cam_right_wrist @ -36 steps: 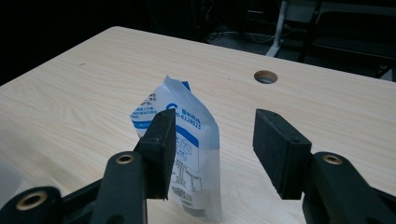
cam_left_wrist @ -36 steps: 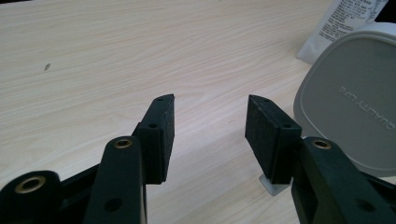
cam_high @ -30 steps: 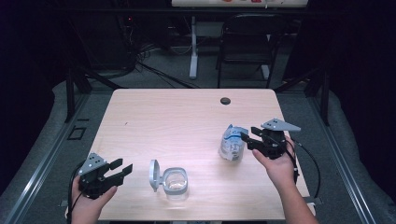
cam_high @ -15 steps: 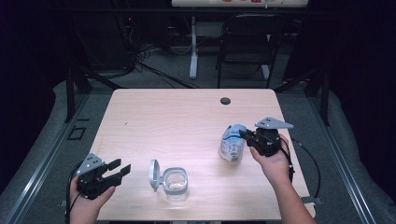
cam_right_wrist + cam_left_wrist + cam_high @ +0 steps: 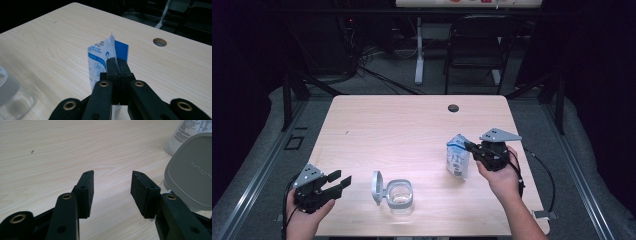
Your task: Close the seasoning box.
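– Where was the pouch?

– At about four o'clock on the table (image 5: 377, 125). My right gripper (image 5: 470, 148) had just been closing, and its jaws pinched the top edge of the blue-and-white pouch (image 5: 457, 160), which stood upright.

– And your left?

– My left gripper (image 5: 341, 180) sat at eight o'clock, jaws apart, holding nothing, just beside the clear container (image 5: 400, 196) with its grey lid (image 5: 376, 187) raised.

A pale wooden table (image 5: 402, 130) with rounded corners has a round cable hole (image 5: 453, 107) near its far edge. A clear container (image 5: 400, 195) with its grey lid (image 5: 376, 188) raised sits near the front edge. A white-and-blue pouch (image 5: 457, 156) stands toward the right.
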